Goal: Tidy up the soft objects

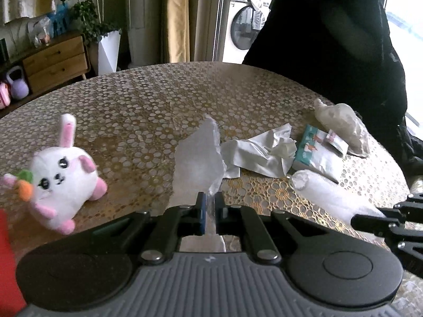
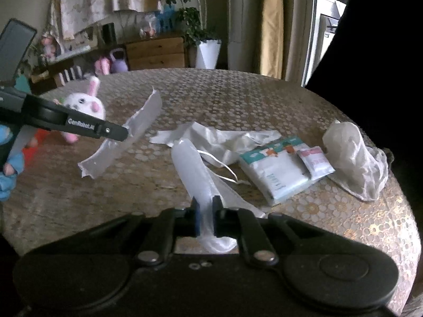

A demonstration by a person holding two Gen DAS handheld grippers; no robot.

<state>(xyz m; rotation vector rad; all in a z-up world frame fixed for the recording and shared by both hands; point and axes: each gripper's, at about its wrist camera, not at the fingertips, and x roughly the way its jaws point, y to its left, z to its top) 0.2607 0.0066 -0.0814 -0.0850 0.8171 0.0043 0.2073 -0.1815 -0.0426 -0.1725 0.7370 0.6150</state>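
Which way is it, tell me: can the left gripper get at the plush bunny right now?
Probably not yet: the left gripper is shut on a clear plastic piece. The path to the plush bunny looks free across the table.

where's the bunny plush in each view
Left wrist: the bunny plush lies at the left edge on the table, well left of the left gripper.
Right wrist: upper left, far side of the table, partly hidden behind the left gripper's arm.
Shared landmark: the teal tissue pack, right of centre in both.
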